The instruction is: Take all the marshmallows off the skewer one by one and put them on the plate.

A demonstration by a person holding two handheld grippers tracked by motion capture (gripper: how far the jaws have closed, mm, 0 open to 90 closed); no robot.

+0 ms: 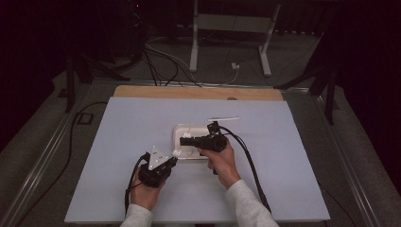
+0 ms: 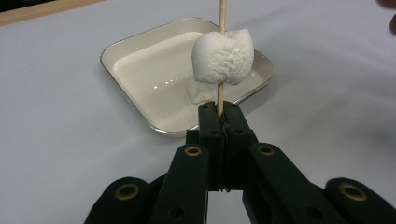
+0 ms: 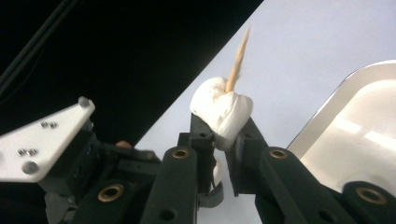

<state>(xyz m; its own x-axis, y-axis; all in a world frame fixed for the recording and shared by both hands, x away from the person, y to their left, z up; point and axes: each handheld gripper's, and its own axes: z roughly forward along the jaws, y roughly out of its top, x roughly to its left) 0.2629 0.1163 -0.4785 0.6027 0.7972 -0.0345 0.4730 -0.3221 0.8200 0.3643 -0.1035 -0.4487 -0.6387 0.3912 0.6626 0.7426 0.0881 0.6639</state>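
The counter (image 1: 142, 189) is covered by a pale grey-blue sheet, smooth and mostly bare, with a strip of bare wood (image 1: 198, 92) along its far edge. Around it the room is dim: grey carpet, black drapes at the sides, a tangle of cables (image 1: 161, 64) on the floor beyond the far edge, and the white legs of a stand (image 1: 229, 28) behind that.

The left tongs (image 2: 220, 112) are pinched tight on the lower end of a thin wooden skewer (image 2: 222, 14), which rises straight up from their tips. A white marshmallow (image 2: 223, 57) is threaded on the skewer just above those tips. Just past the left tongs sits a shallow square cream dish (image 2: 140, 49) with a silvery rim, flat on the counter.

The right tongs (image 3: 224, 128), held by the person's right hand (image 1: 221, 161), have just been closing and now squeeze a second marshmallow (image 3: 220, 111), squashing it between the pads. The skewer's pointed tip pokes out through its top. The left tongs' grey three-cornered plate (image 3: 42, 135) shows off to one side of the right tongs, and the dish's rim curves along their other side.

A thin white stick (image 1: 223, 118) lies on the sheet just beyond the dish.
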